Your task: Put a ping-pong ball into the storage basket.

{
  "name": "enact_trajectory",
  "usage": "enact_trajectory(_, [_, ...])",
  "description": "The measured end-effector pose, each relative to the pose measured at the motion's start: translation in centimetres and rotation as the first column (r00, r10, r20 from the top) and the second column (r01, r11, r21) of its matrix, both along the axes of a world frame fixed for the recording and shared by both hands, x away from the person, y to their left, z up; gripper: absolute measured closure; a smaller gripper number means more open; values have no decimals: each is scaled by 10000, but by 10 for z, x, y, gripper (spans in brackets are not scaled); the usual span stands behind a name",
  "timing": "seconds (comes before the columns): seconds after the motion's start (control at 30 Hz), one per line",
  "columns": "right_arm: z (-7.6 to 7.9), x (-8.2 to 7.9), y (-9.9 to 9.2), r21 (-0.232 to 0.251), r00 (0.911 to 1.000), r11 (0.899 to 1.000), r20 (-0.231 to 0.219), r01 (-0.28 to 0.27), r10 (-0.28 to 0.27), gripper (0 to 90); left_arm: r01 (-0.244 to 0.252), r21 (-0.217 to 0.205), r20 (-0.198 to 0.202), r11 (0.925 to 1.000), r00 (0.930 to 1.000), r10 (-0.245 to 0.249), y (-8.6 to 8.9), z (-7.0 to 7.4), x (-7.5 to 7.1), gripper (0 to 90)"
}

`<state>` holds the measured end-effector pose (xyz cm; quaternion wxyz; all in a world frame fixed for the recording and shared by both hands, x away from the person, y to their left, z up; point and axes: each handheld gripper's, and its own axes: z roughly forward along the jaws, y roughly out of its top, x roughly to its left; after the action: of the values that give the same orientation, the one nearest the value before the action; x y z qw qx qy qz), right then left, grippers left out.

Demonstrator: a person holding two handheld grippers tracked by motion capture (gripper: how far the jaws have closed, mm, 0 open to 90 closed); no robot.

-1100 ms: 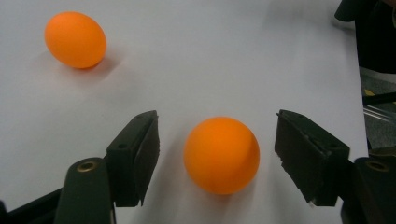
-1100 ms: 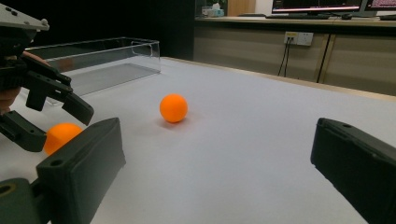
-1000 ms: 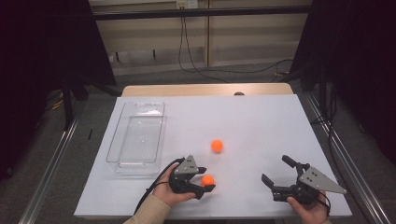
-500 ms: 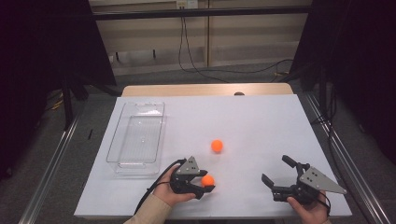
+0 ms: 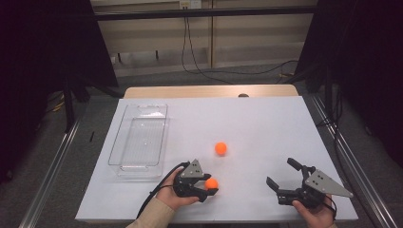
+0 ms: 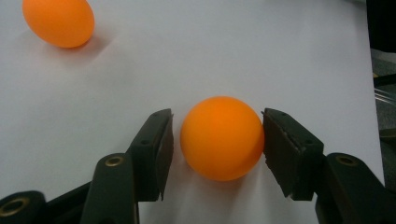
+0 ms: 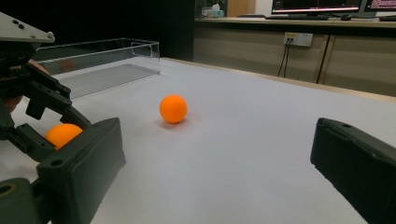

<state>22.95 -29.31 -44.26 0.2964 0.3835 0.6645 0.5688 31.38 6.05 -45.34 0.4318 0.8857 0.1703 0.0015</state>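
Hands sit at the near edge of the white table, each holding a gripper. The left gripper has an orange ball between its jaws; one jaw touches it, the other leaves a thin gap. The right gripper has its jaws spread wide with nothing in them. A second orange ball lies farther out. A clear tray rests at the far left.

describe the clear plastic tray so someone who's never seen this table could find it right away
Start at the white table and go to its left side. The clear tray lies there lengthwise, a shallow see-through rectangle with nothing in it. The other loose items are two small orange balls, so it is the lone transparent box.
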Motion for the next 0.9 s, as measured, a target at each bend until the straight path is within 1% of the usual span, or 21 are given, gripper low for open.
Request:
enact_trajectory(0.13, [0, 0, 0, -5, 10000, 10000, 8, -3, 3, 22, -54, -42, -41, 10000, 10000, 54, 0, -1, 0, 456])
enact_trajectory(0.17, [0, 0, 0, 0, 10000, 10000, 7, -3, 3, 22, -24, 18, -4, 10000, 10000, 24, 0, -1, 0, 459])
enact_trajectory(0.33, [0, 0, 0, 11, 10000, 10000, 8, -5, 5, 22, -3, 42, -24, 10000, 10000, 3, 0, -1, 0, 468])
enact_trajectory(0.43, [0, 0, 0, 7, 10000, 10000, 6, 0, 0, 22, -21, -30, -70, 10000, 10000, 21, -1, -1, 0, 473])
enact_trajectory(0.63, [0, 0, 0, 3, 10000, 10000, 7, -8, 8, 22, -16, -7, -48, 10000, 10000, 16, -2, -1, -1, 481])
enact_trajectory(0.83, [0, 0, 0, 2, 10000, 10000, 10, -16, 16, 22, 127, 141, -77, 9998, 9999, -126, -3, -3, -1, 492])
enact_trajectory(0.9, [0, 0, 0, 6, 10000, 10000, 5, -11, 11, 22, 138, 112, -87, 9998, 9999, -137, -3, -3, -1, 496])
